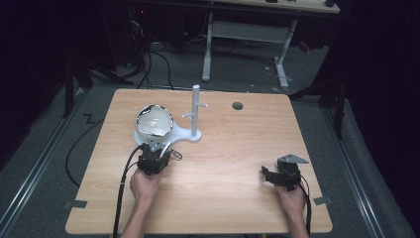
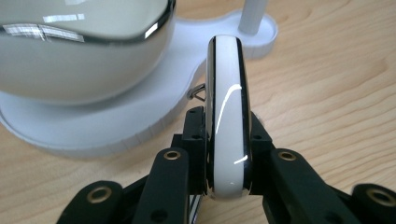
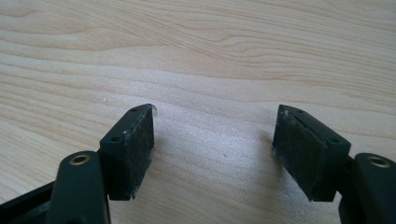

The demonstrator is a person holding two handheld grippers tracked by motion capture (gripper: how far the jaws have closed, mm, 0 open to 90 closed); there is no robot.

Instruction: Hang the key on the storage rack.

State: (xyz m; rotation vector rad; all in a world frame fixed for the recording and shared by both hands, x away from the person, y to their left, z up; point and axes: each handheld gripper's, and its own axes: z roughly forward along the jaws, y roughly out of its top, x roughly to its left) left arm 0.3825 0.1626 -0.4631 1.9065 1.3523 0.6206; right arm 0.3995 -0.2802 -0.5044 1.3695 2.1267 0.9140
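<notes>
We see a bare wood tabletop [image 1: 223, 163], wide open room mid-span, a round hole [image 1: 237, 105] near the far edge. No readable writing anywhere. White stand base [image 2: 116, 126] carries the upright post [image 1: 195, 111] and a glossy white cup [image 1: 155, 120]. Left claw [image 1: 159, 148] is clenched on the cup's handle [image 2: 227, 116], just beside the base edge. Right claw [image 3: 215, 149] is released, pads apart over bare wood, well clear.

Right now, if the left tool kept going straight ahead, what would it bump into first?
Probably the white stand base: the left tool, shut on a white cup handle, points at it. The cup's bowl sits on that base, and the post rises farther back. Depth is hard to judge.
</notes>
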